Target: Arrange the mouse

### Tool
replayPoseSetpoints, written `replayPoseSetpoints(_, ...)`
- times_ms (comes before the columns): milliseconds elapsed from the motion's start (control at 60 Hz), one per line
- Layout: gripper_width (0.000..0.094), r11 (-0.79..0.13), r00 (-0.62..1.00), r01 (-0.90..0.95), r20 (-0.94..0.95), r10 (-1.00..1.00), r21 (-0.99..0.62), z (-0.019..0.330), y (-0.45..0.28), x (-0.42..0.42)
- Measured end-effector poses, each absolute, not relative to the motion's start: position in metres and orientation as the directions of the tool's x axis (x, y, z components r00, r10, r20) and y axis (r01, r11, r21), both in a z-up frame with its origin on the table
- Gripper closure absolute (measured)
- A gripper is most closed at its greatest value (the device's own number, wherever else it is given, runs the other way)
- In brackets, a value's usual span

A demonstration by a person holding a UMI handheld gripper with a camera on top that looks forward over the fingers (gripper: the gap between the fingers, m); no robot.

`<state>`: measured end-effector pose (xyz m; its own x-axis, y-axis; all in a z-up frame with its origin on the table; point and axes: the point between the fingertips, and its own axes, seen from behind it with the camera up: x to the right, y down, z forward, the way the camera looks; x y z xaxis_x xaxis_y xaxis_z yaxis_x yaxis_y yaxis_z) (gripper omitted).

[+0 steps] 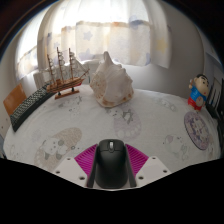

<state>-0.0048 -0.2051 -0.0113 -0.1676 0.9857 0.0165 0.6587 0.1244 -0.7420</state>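
Mouse — a black, rounded plastic computer mouse — sits between the two fingers of the gripper, its body filling the gap between the magenta pads, which appear to press against both of its flanks; the jaws are therefore judged to be closed at a narrow setting on the mouse. Whether the mouse is lifted or resting on the surface cannot be determined from this view. Beneath and ahead of the fingers lies the round table with a pale patterned tablecloth. The step in hand is judged to be the carry-and-place phase: the mouse is secured, and a position has yet to be chosen. The next move calls for a level transfer to a bare patch of cloth just ahead, then a slow opening of the fingers. Farther on stands a large cream conch shell; to one side, a wooden model sailing ship; to the other — near the table rim — a small blue cartoon figurine. Placement should stay well apart from these ornaments.
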Motion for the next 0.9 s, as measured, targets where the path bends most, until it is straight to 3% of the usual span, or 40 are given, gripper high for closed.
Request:
replayPoseSetpoints(83,0.0480,0.088,-0.151,0.645,-0.014,0.988,-0.759,0.016,-0.195,-0.010)
replayPoseSetpoints(200,0.0488,0.024,-0.128,0.588,-0.064,0.990,-0.808,0.090,-0.155,-0.029)
replayPoseSetpoints(300,0.0488,0.021,-0.085,0.539,-0.030,0.996,-0.842,0.139,-0.083,-0.058)
replayPoseSetpoints(383,0.0489,0.029,-0.037,0.507,0.012,0.999,-0.861,0.155,-0.011,-0.084)
replayPoseSetpoints(467,0.0488,0.039,0.030,0.536,0.065,0.997,-0.843,0.128,0.063,-0.107)
replayPoseSetpoints(550,0.0489,0.006,0.082,0.605,0.069,0.994,-0.797,0.076,0.124,-0.117)
replayPoseSetpoints(700,0.0483,-0.003,0.104,0.685,0.093,0.990,-0.729,-0.002,0.189,-0.119)
replayPoseSetpoints(833,0.0395,-0.077,0.107,0.678,-0.005,0.994,-0.731,-0.012,0.192,-0.123)
replayPoseSetpoints(867,0.0314,-0.087,0.110,0.679,-0.017,0.994,-0.729,-0.010,0.193,-0.123)
replayPoseSetpoints(900,0.0176,-0.094,0.124,0.682,-0.013,0.992,-0.725,-0.007,0.197,-0.122)
